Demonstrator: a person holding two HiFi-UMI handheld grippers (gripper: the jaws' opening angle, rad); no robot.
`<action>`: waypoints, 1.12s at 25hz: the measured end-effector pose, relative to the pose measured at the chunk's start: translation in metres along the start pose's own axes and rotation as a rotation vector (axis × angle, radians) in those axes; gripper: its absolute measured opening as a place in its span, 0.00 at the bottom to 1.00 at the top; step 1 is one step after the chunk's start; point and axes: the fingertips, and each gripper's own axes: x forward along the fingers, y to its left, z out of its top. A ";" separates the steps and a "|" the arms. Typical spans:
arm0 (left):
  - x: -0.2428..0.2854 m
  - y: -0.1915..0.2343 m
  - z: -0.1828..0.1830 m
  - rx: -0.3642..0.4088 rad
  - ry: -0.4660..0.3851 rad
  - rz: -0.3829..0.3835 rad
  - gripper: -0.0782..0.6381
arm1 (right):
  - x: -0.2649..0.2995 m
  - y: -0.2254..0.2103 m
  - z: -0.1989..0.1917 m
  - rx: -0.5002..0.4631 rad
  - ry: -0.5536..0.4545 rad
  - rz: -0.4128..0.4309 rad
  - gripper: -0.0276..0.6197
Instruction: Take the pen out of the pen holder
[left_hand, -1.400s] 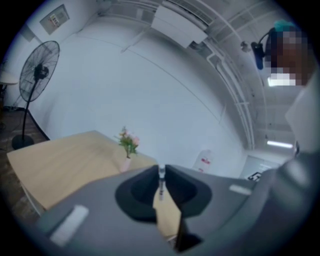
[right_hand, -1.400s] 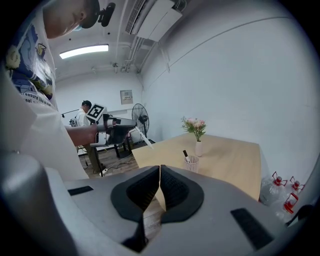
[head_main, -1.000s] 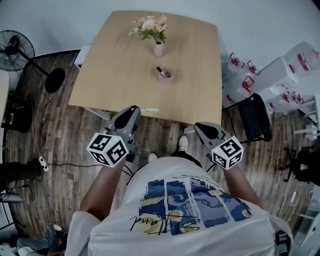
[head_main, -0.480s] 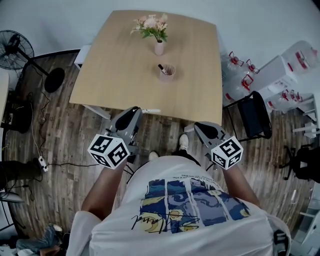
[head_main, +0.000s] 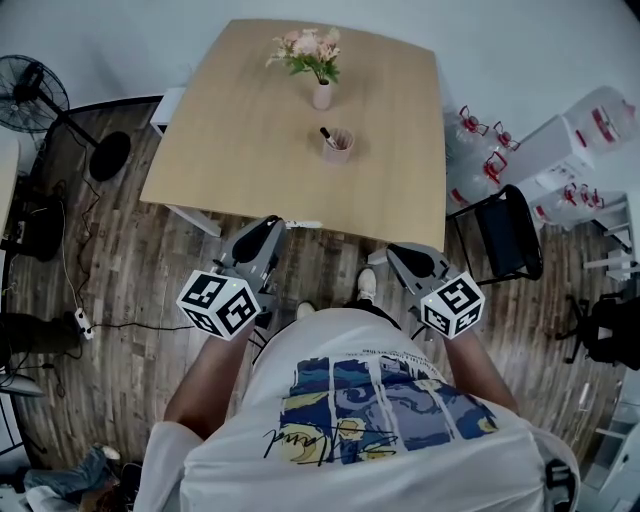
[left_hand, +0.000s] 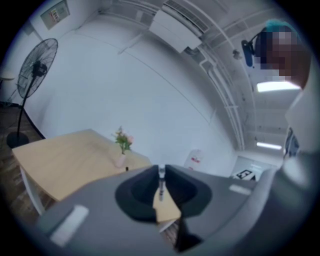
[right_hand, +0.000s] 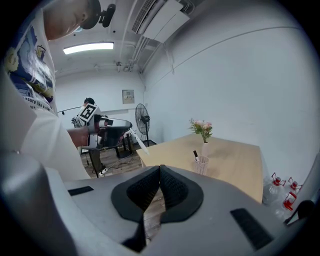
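A mesh pen holder (head_main: 337, 146) stands on the wooden table (head_main: 250, 130) with a black pen (head_main: 326, 134) leaning in it. It also shows in the right gripper view as the pen holder (right_hand: 201, 164). My left gripper (head_main: 272, 222) hovers at the table's near edge, level, shut on a thin white pen (head_main: 302, 222) that juts toward the table. That white pen (left_hand: 161, 181) shows between the left gripper's jaws. My right gripper (head_main: 395, 252) hangs over the floor short of the table, shut and empty, its pads meeting at the tip (right_hand: 160, 167).
A pink vase of flowers (head_main: 321, 95) stands behind the pen holder. A floor fan (head_main: 30, 95) is left of the table. A black chair (head_main: 510, 240) and water bottles (head_main: 480, 135) are at the right. Cables lie on the wooden floor at the left.
The left gripper with the white pen has drifted slightly along the table's near edge. The right gripper has stayed put.
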 end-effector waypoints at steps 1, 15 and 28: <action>0.000 0.000 0.000 -0.001 0.001 -0.001 0.17 | 0.000 0.001 0.000 0.001 0.001 0.000 0.05; 0.003 -0.002 -0.009 -0.009 0.027 -0.013 0.17 | 0.007 0.001 -0.004 0.015 0.004 0.004 0.05; 0.023 -0.002 -0.012 -0.009 0.056 -0.015 0.17 | 0.016 -0.014 -0.009 0.036 0.007 0.020 0.05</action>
